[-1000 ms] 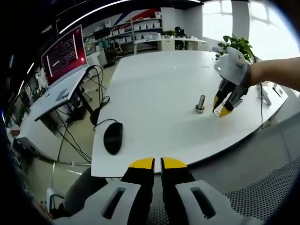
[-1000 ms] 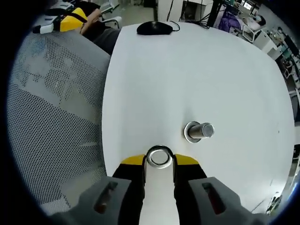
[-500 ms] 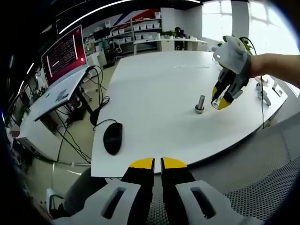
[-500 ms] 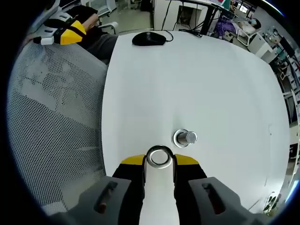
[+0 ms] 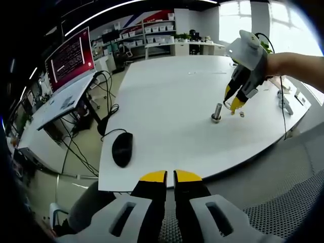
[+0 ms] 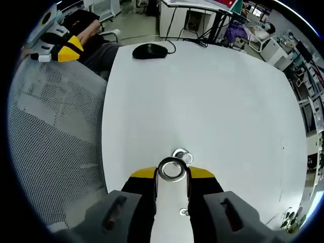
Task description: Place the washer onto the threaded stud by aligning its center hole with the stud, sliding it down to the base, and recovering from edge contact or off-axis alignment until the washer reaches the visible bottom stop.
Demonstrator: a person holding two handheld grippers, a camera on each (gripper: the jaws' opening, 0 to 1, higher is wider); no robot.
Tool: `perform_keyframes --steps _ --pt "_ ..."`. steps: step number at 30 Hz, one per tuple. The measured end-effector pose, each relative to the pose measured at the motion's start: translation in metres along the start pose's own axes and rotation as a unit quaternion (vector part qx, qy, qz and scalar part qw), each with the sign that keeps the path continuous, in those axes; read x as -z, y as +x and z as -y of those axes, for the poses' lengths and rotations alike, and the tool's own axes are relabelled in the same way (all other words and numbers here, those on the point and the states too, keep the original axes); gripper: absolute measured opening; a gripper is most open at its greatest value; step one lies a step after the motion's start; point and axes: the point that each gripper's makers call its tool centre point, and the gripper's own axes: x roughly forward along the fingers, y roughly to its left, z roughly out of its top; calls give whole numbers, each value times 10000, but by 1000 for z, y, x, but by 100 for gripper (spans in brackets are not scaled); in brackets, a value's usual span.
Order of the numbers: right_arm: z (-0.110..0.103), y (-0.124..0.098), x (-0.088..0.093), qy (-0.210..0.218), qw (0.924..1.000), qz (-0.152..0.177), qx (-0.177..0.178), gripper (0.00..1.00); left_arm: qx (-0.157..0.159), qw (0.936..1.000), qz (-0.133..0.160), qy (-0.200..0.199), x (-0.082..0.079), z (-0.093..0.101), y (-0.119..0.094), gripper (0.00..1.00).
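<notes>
In the right gripper view my right gripper (image 6: 171, 171) is shut on a shiny metal washer (image 6: 171, 169), held flat between the yellow fingertips. The threaded stud (image 6: 181, 155) pokes out just beyond the washer's far edge, seen almost end-on from above. The left gripper view has the right gripper (image 5: 234, 99) hanging above and slightly right of the upright stud (image 5: 216, 112) on the white table (image 5: 167, 101). My left gripper (image 5: 173, 177) is shut on nothing, off the table's near edge.
A black mouse (image 5: 122, 149) with its cable lies near the table's left front corner. A small metal ring (image 5: 242, 114) rests on the table right of the stud. A mesh chair (image 6: 50, 152) stands beside the table. Desks and a monitor (image 5: 69, 56) fill the background.
My right gripper has lifted with the washer and moved over the stud, so the stud now looks nearly end-on below it. The left gripper has stayed put.
</notes>
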Motion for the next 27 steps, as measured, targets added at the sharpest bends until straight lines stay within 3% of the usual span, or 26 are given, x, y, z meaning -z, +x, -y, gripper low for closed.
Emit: perform_keyframes --steps 27 --pt "16 11 -6 -23 9998 -66 203 23 -24 10000 0 -31 0 -1 0 2"
